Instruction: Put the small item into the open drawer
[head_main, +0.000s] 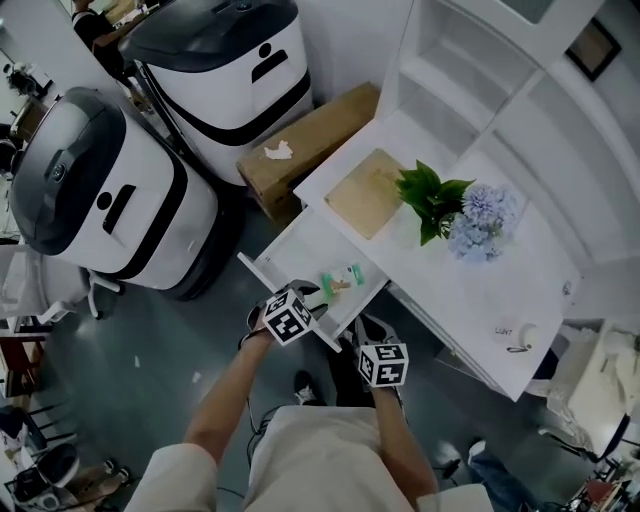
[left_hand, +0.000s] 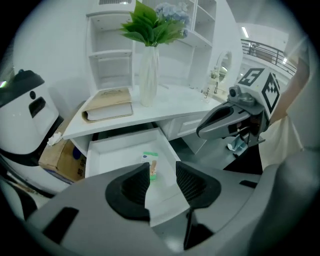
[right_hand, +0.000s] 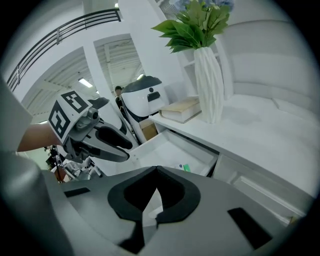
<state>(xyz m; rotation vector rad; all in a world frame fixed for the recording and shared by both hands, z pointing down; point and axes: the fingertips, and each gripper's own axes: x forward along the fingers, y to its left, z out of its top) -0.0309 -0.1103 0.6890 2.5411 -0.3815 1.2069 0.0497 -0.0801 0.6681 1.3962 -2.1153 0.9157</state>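
We are looking down at a white desk with its drawer (head_main: 296, 246) pulled well out toward us. The small item, a green and white packet (head_main: 340, 278), is already lying flat on the drawer floor, right of the middle, touching neither gripper.

We are holding the left gripper (head_main: 303, 297) over the drawer's front edge. Its jaws are spread wide with nothing between them; only the packet shows through the gap, lower down. We are holding the right gripper (head_main: 368, 335) just off the drawer's front right corner, its jaws pressed together at the tips on nothing.

In our judgement the placing looks done, so the risks are in undoing it. The left gripper's spread jaws are pointing straight at the packet, and closing them lower down could lift it again. Either gripper could bump the front edge and jolt the extended drawer, sliding the light packet. Our shoes are showing just beyond the front edge, so we are standing very close.

On the tabletop, at the rear left corner, a closed tan book (head_main: 365, 192) is lying flat. Beside it a white vase (left_hand: 148, 75) is holding green leaves and pale blue flowers. Open white shelves (head_main: 470, 70) are rising behind. On the floor to the left, a cardboard box (head_main: 310, 140) and two white machines with black bands (head_main: 100, 200) are crowding that side of the desk.
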